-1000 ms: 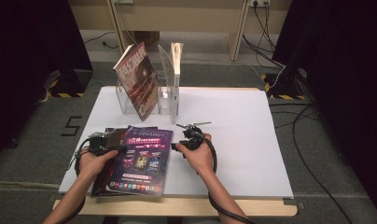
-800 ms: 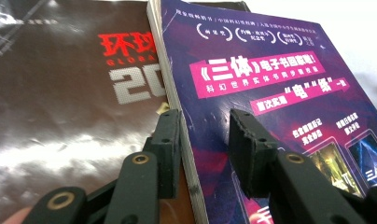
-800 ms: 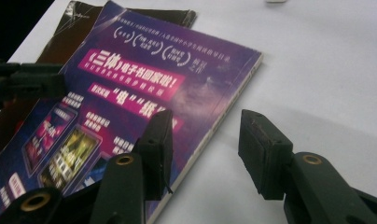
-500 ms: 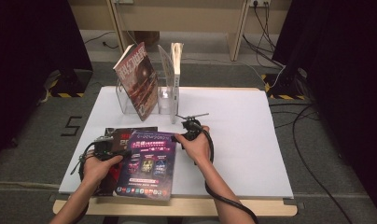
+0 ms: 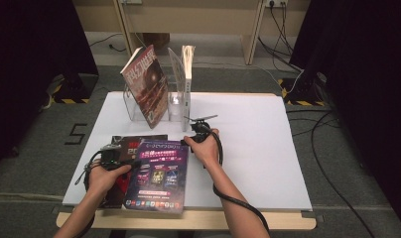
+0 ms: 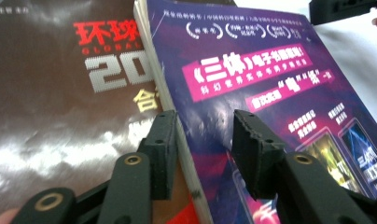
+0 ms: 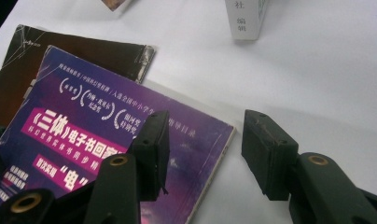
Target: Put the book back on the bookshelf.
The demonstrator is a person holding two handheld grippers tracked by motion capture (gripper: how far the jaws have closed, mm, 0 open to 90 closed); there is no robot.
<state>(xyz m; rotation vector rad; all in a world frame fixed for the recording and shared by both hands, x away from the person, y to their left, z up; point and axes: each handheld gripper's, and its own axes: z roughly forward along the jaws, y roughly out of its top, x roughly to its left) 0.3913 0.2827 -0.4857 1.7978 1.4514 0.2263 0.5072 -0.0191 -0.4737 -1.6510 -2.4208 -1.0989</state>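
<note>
Lifting the purple magazine [image 5: 158, 174] off the dark magazine [image 5: 128, 145] under it looks like the job we have in hand, probably to stand it in the clear rack [image 5: 174, 105] at the back of the white table [image 5: 258, 148], where a red-covered magazine [image 5: 145, 85] already leans and a white book [image 5: 187, 74] stands upright. The purple one lies near the front edge, its spine side raised a little, so that a jaw can get beneath the cover.

Our left gripper [image 6: 203, 140] has its jaws astride that raised spine edge, one below and one above the cover. They have just been opening, and the pads stand a little off the paper, so we judge that it has no firm hold. In the high view the left hand [image 5: 105, 173] sits at the magazine's left side.

Our right gripper [image 7: 206, 140] is wide apart, and its jaws have also just been opening. The far right corner of the purple magazine lies between them, one jaw over the cover and one over bare table, gripping nothing.
</note>
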